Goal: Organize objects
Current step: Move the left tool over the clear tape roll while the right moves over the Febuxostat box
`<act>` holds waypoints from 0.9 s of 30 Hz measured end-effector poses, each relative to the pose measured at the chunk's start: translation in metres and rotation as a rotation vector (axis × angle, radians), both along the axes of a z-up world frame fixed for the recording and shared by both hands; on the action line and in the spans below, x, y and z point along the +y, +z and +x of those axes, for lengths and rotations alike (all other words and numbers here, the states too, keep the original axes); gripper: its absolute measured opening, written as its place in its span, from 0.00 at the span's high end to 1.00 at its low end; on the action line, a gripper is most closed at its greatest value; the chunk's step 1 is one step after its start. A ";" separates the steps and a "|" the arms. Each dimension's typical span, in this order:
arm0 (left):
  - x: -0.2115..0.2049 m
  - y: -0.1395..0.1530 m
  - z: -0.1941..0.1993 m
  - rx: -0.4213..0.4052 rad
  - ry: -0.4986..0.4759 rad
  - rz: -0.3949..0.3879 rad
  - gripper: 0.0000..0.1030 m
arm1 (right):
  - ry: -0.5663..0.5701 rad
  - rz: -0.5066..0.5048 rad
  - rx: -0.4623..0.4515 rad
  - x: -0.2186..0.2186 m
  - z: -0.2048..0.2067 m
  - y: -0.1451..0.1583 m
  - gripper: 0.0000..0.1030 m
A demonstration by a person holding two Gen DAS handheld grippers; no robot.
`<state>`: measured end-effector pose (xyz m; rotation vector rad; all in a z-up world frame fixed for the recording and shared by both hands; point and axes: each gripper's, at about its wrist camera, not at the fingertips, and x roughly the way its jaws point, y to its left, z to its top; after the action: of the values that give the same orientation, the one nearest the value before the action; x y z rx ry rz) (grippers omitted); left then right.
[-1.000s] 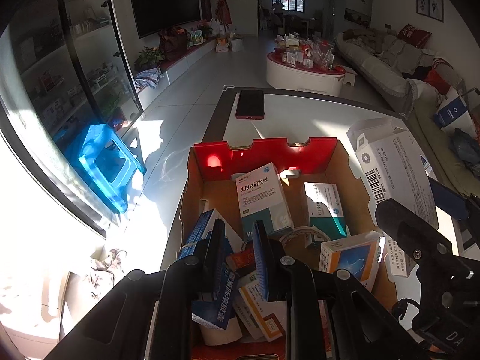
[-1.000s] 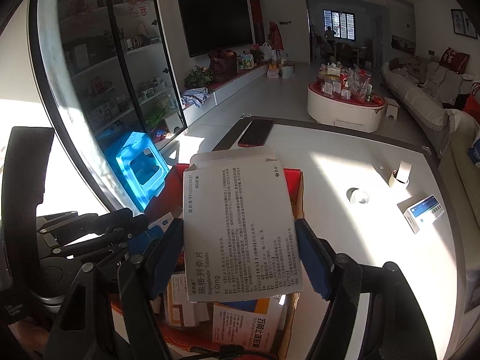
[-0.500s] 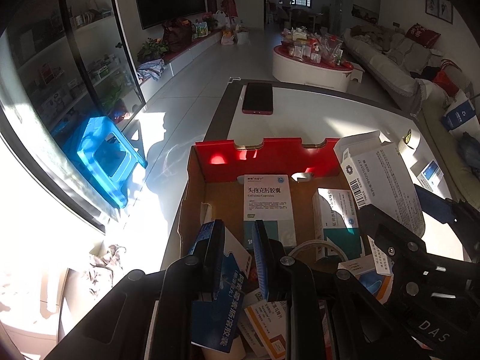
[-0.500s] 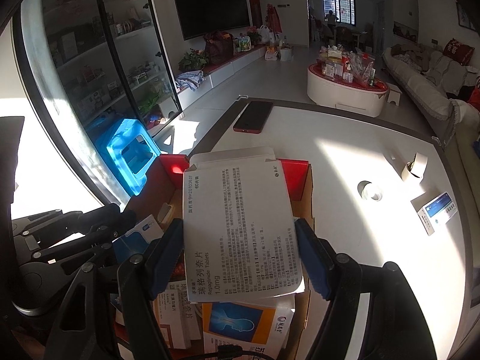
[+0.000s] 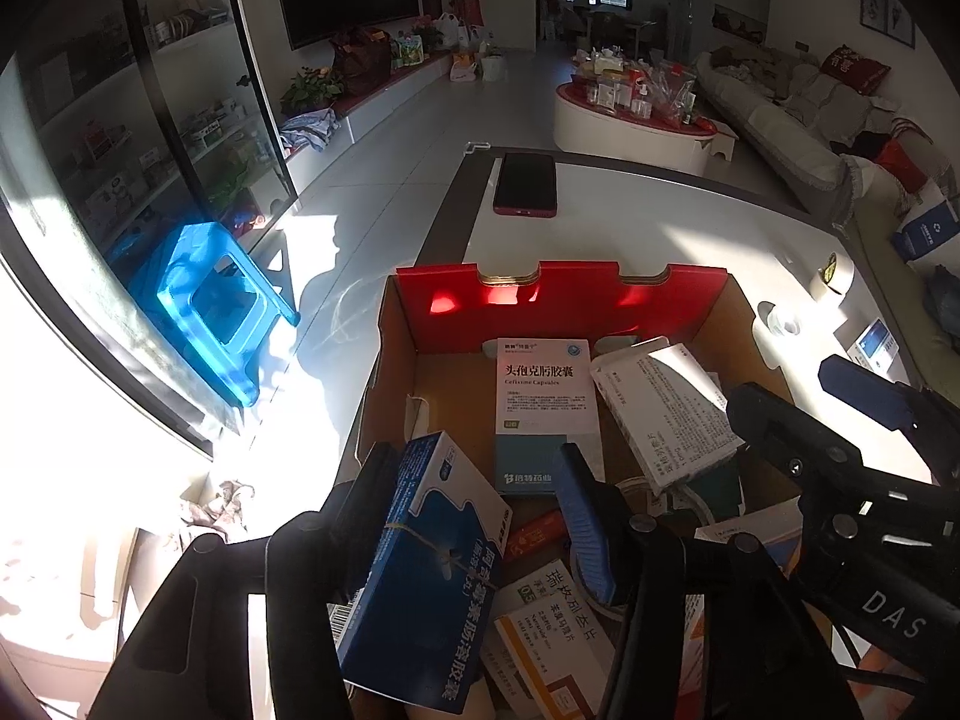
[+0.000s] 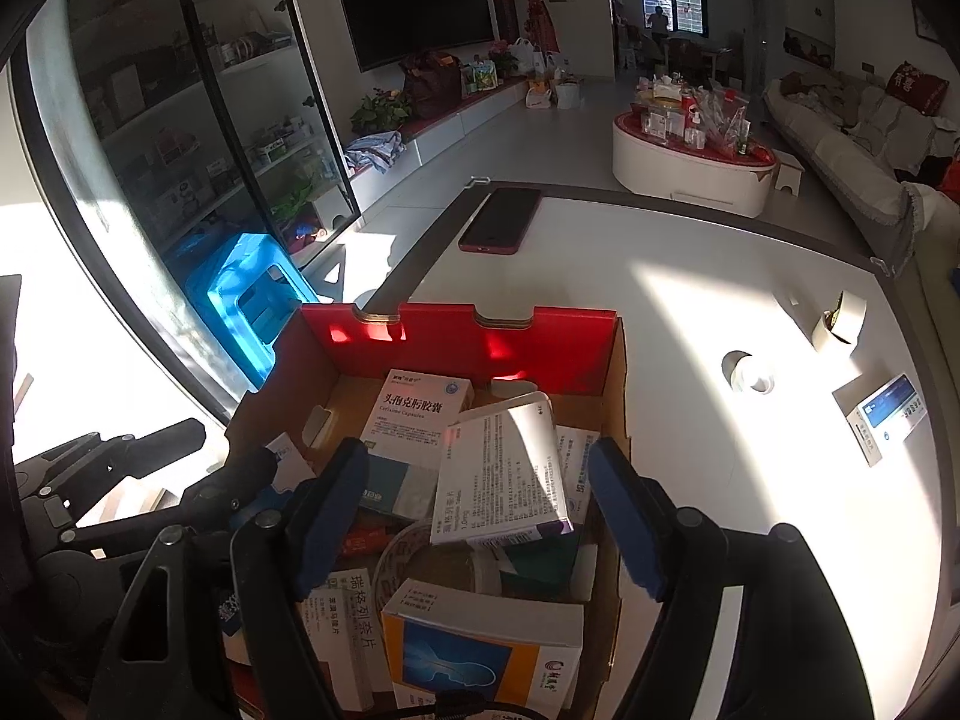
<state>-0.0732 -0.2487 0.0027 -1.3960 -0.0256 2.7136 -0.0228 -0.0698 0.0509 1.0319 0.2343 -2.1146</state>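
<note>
A cardboard box with a red back wall (image 5: 558, 306) (image 6: 462, 339) stands on the white table and holds several medicine boxes. My left gripper (image 5: 474, 504) is open; a blue medicine box (image 5: 426, 564) leans against its left finger, loose. My right gripper (image 6: 480, 516) is open and empty above the box. The large white medicine box (image 6: 504, 474) (image 5: 666, 408) lies free inside, tilted on the others, next to a white-and-teal capsule box (image 5: 546, 408) (image 6: 414, 420).
A red phone (image 5: 527, 185) (image 6: 501, 221) lies at the table's far edge. A tape roll (image 6: 840, 318), a small white cap (image 6: 750, 372) and a blue-and-white box (image 6: 888, 417) lie on the table to the right. A blue stool (image 5: 210, 306) stands on the floor at left.
My right gripper opened and the large white box dropped into the cardboard box. My left gripper opened wider, and the blue box now leans loose at its left finger.
</note>
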 end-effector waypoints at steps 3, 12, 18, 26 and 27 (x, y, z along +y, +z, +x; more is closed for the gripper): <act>0.001 0.002 0.001 0.002 -0.003 -0.002 0.40 | -0.004 -0.009 0.009 0.003 0.002 0.005 0.26; 0.028 0.022 0.038 0.048 -0.084 0.069 0.24 | -0.079 -0.052 0.044 0.069 0.017 0.022 0.16; 0.075 0.050 0.062 0.062 -0.269 0.236 0.24 | -0.244 -0.035 0.039 0.157 0.000 0.014 0.15; 0.177 0.061 0.061 -0.005 -0.379 0.149 0.09 | -0.464 -0.035 0.002 0.255 -0.046 0.001 0.15; 0.189 0.060 0.055 -0.014 -0.365 0.129 0.09 | -0.479 -0.030 0.002 0.262 -0.050 0.000 0.15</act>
<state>-0.0177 -0.0593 0.0622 -1.2440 0.0473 2.3596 -0.0732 0.1920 0.0511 1.1530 -0.0529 -2.5339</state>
